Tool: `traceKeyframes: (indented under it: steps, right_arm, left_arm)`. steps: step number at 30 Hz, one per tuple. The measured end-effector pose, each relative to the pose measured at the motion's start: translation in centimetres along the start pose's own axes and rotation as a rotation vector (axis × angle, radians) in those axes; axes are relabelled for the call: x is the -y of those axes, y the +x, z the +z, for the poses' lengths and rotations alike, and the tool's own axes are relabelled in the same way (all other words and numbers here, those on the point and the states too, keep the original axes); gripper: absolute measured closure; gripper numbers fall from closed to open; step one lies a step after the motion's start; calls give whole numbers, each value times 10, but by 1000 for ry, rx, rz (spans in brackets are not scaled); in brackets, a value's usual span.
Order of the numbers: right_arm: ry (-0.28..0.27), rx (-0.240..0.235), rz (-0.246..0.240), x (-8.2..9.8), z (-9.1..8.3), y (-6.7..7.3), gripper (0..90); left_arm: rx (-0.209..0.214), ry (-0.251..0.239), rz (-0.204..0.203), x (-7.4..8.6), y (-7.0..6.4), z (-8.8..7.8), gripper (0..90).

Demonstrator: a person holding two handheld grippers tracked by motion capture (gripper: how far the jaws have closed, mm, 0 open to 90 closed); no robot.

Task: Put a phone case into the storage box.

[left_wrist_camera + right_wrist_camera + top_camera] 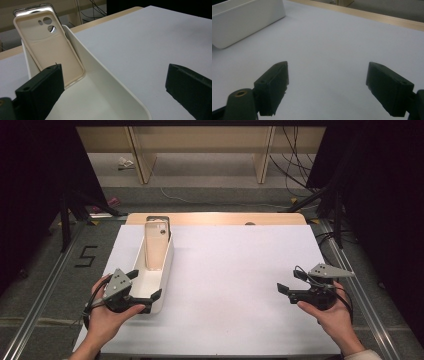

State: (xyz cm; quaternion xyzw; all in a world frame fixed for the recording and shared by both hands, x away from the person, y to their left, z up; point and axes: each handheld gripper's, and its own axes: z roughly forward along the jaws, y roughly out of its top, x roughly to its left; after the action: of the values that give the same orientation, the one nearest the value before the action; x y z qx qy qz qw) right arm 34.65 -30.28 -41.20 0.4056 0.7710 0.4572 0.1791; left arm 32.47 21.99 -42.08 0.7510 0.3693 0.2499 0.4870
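Overhead and gripper-mounted views of a two-handed session at a white-covered table (pixel 225 285), with the long white bin (pixel 154 270) taken as the landmark. The bin is lying with its long axis running away from the person, near the table's left side. A beige phone case (pixel 156 245) is leaning inside the bin's far end, its top rising above the far wall and its foot resting on the bin floor; a darker, clear-edged object, possibly a second case, is standing just behind it, though what it is cannot be told. The left gripper (pixel 142 292) is hovering at the bin's near end with its jaws spread wide and holding nothing; in the left gripper view one jaw is sitting over the bin's interior and the other outside the bin's right wall, so the wall is passing between them. From this gripper the phone case (pixel 48 47) is lying straight ahead along the bin (pixel 107 82), its long axis tilted back and away, the camera cut-outs uppermost. The right gripper (pixel 286 292) is resting well to the right of the bin, also fully open and empty, pointing across bare table toward it; the right gripper view is catching the bin's outer wall (pixel 247 22) at upper left. The left hand is plainly the nearer one, so a reach for the case would probably fall to it, travelling forward along the bin's length.
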Motion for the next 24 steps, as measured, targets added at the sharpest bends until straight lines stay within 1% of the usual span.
traceKeyframes:
  steps: [8, 24]
  right_arm:
    - [2, -5, 4, 3, -3, 0, 193]
    - [7, -9, 2, 4, -2, 1, 193]
  left_arm:
    - [1, 6, 3, 3, -2, 0, 15]
    - [-1, 11, 15, 5, -5, 2, 15]
